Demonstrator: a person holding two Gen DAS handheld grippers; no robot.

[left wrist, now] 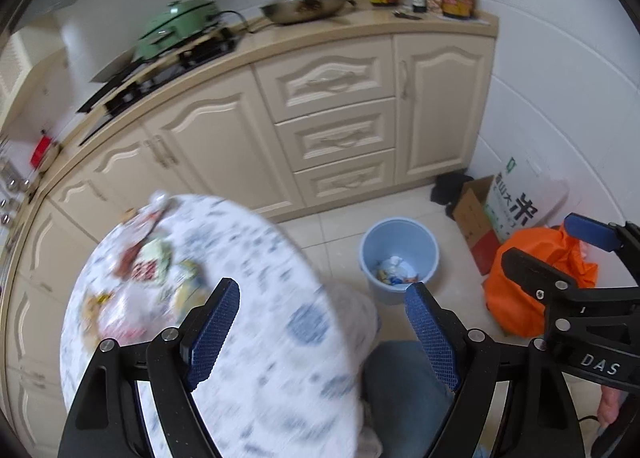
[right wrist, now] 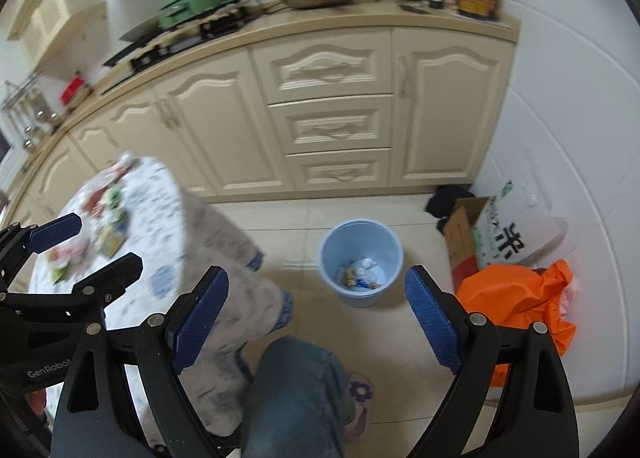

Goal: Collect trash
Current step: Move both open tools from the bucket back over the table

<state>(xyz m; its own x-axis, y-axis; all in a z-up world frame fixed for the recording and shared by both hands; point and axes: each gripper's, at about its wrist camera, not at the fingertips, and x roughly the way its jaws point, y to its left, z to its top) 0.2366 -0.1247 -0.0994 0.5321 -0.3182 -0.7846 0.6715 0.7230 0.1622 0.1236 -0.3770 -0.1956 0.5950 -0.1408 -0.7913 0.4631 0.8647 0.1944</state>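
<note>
Now, left gripper [left wrist: 322, 322]: jaws spread, nothing between.
Right gripper [right wrist: 316, 314]: jaws spread, nothing between.
Round pale-blue plastic bin [right wrist: 360, 262]: frame centre, wrappers inside.
Round cloth-covered table [left wrist: 248, 298]: lower left, strewn with litter.

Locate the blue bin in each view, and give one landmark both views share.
Left wrist view: the blue bin stands on the floor right of centre, above the right finger, with trash inside.
Right wrist view: the blue bin stands on the floor near the centre, between the two fingers.
Shared landmark: the orange bag lies on the floor right of the bin in both.
</note>
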